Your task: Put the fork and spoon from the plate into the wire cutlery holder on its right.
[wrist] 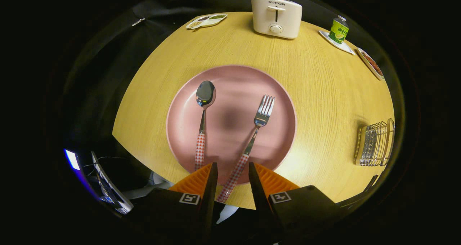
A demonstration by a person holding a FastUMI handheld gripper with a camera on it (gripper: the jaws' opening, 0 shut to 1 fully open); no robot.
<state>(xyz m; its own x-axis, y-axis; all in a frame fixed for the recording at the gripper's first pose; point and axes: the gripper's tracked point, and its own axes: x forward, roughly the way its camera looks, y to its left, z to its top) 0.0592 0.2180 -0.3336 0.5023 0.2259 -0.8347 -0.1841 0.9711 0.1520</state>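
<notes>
A pink plate (277, 93) lies on the wooden table just ahead of my fingers. On its left half rests a spoon (202, 122) with a red-checked handle, bowl pointing away. On its right half lies a fork (252, 137) with the same checked handle, tines pointing away. The fork's handle end runs down over the plate's near rim into the gap between my fingers. My gripper (233, 169) is open, its jaws standing either side of that handle without pressing on it. The wire cutlery holder (374, 144) stands on the table to the right of the plate.
A white toaster (276, 16) stands at the table's far edge. Left of it lies a small divided dish (206, 20). At the far right are a green bottle (339, 30) on a white tray and another small dish (371, 63). The table's near edge runs under my fingers.
</notes>
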